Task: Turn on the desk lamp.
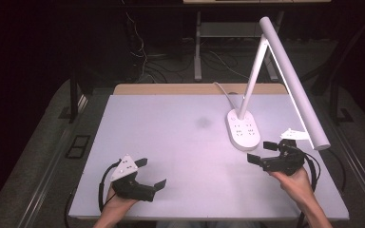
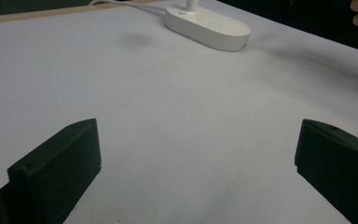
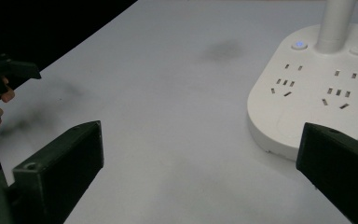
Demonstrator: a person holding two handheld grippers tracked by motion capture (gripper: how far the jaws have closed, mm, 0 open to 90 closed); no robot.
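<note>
The room is dark all round, with cables trailing on the floor behind and a metal frame leg at the back. In the middle stands the table (image 1: 180, 156), a pale lilac-white top with a strip of bare wood showing along its far edge. The top is plain apart from a faint dark smudge (image 1: 203, 122) ahead of both grippers, roughly midway between them and farther out.

The biggest thing on it is a white desk lamp (image 1: 290, 76), its long bar head slanting down over the right gripper. Its oval base (image 1: 243, 129) carries two sets of sockets and sits just ahead of the right gripper (image 1: 260, 152), a little to that gripper's right side in the right gripper view, where a small blue light (image 3: 300, 45) glows beside the stem. A white cord (image 1: 223, 92) runs from the base toward the far edge.

The right gripper is held low near the right edge, jaws spread wide with nothing between them. The left gripper (image 1: 151, 174), near the front left, well apart from the lamp base, also has its jaws wide apart and empty.
</note>
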